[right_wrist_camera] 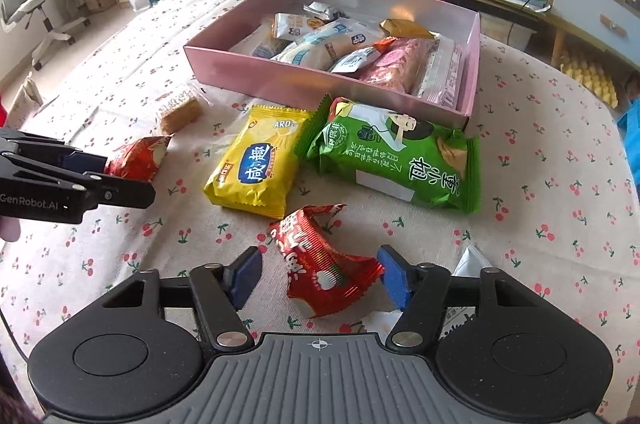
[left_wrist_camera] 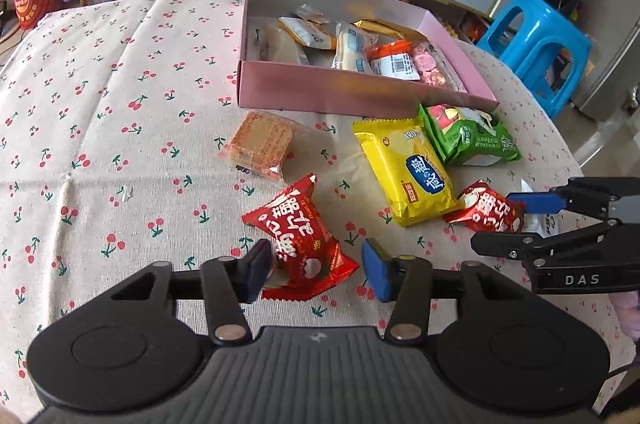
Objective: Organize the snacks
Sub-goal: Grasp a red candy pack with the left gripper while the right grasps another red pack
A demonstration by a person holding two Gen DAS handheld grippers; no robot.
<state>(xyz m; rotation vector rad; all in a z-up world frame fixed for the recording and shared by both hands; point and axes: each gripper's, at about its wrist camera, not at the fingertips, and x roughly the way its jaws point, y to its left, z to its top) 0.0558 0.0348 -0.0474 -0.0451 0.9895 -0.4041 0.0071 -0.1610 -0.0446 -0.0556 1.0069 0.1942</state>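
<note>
The left gripper (left_wrist_camera: 314, 270) has one red snack packet (left_wrist_camera: 302, 248) lying between its blue pads: the left pad looks to be touching the packet's edge, while the right pad stands clear of it, so the jaws are open and nothing is clamped. That packet lies crumpled on the cherry-print tablecloth (left_wrist_camera: 100, 143), its long axis running away from the gripper and tilted slightly left, across the line of the jaws. To the right, the right gripper (right_wrist_camera: 320, 276) straddles a second red packet (right_wrist_camera: 324, 272) in the same way, with a clear gap at the left pad and the right pad just beside the wrapper, also open. Its packet slants from far-left to near-right between the fingers. Each hand is nearest its own packet. The pink box (right_wrist_camera: 280, 87), already partly filled, lies ahead of both grippers, beyond the yellow packet (right_wrist_camera: 260, 167) and the green packet (right_wrist_camera: 400, 155), so I judge each pickup needs only a squeeze, then a lift forward.
</note>
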